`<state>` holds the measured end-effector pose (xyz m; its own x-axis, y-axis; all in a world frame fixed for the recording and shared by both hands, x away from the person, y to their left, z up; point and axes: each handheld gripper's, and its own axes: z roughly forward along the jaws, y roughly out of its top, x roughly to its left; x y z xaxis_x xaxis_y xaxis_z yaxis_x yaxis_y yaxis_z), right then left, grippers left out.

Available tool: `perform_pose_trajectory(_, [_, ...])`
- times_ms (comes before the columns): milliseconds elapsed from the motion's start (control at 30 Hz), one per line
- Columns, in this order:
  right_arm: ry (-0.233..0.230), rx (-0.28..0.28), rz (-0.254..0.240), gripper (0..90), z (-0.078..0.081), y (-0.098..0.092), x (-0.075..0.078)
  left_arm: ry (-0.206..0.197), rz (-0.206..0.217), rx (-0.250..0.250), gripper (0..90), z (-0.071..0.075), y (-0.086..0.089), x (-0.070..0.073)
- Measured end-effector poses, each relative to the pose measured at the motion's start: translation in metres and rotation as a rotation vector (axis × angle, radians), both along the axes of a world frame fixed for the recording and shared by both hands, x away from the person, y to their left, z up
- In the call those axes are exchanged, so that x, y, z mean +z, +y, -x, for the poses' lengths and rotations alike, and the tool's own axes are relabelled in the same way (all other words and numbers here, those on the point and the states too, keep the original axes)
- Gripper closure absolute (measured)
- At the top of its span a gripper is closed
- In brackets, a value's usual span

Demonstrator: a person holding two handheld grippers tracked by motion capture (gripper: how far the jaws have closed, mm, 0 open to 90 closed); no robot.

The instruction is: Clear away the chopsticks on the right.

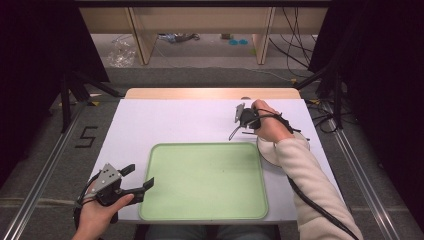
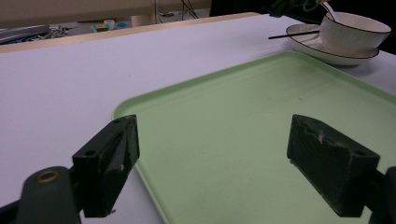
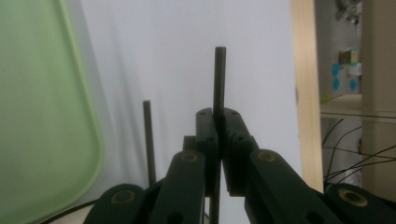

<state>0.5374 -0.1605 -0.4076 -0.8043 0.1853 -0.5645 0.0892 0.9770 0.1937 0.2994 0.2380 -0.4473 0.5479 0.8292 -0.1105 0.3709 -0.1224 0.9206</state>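
Note:
A pale green tray lies at the table's front centre. My left gripper hovers open at the tray's front left corner; in the left gripper view its jaws stand wide apart over the tray with nothing between them. My right gripper is beyond the tray's back right corner, shut on a thin dark chopstick that sticks out past its jaws. A second dark chopstick runs alongside, to the left. A white bowl sits on a white plate.
The plate lies right of the tray, partly under the person's white sleeve. The white table top is bare behind the tray, ending in a wooden far edge. A black cable trails from the right gripper.

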Motion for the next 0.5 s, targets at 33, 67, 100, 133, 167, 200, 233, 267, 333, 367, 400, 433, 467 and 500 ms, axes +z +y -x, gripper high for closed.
perform_pose_trajectory(33, [-0.008,-0.005,-0.022,87.8,0.001,0.001,0.003,0.0,0.0,0.0,16.7,0.0,0.0,0.0])
perform_pose_trajectory(67, [-0.025,0.004,-0.041,87.8,0.002,0.002,0.008,0.0,-0.001,-0.001,16.8,0.0,0.0,0.0])
perform_pose_trajectory(100, [-0.045,0.008,-0.057,87.8,0.003,0.003,0.012,-0.001,-0.001,-0.001,16.8,0.0,0.0,0.0])
perform_pose_trajectory(133, [-0.057,0.019,-0.062,87.9,0.003,0.004,0.018,-0.001,-0.001,-0.001,16.8,0.0,0.0,0.0])
perform_pose_trajectory(167, [-0.074,0.017,-0.083,87.9,0.005,0.005,0.023,0.001,0.004,0.0,16.8,0.0,0.0,0.0])
perform_pose_trajectory(200, [-0.083,0.018,-0.108,87.9,0.006,0.005,0.029,0.005,0.011,0.004,16.8,0.0,-0.001,0.0])
perform_pose_trajectory(233, [-0.098,0.022,-0.134,87.9,0.007,0.006,0.034,0.007,0.009,0.006,16.8,0.001,-0.001,0.0])
perform_pose_trajectory(267, [-0.117,0.018,-0.156,87.9,0.009,0.007,0.04,0.004,0.013,0.005,16.8,0.0,-0.001,0.0])
perform_pose_trajectory(333, [-0.133,0.008,-0.221,87.9,0.012,0.007,0.052,0.0,0.007,0.002,16.8,0.0,-0.001,0.0])
perform_pose_trajectory(367, [-0.154,0.001,-0.25,87.9,0.014,0.006,0.058,-0.002,0.002,0.0,16.8,0.0,-0.001,0.0])
perform_pose_trajectory(400, [-0.154,-0.024,-0.302,87.9,0.016,0.007,0.062,-0.004,-0.003,0.001,16.9,0.0,0.0,0.0])
perform_pose_trajectory(433, [-0.162,-0.027,-0.319,87.9,0.017,0.006,0.067,-0.005,0.002,0.003,16.9,0.0,-0.001,0.0])
perform_pose_trajectory(467, [-0.163,-0.038,-0.358,87.9,0.019,0.006,0.074,-0.023,-0.008,0.003,16.9,-0.001,0.0,0.001])
perform_pose_trajectory(500, [-0.163,-0.053,-0.397,87.9,0.02,0.005,0.078,-0.024,-0.012,-0.001,16.9,-0.001,0.001,0.001])
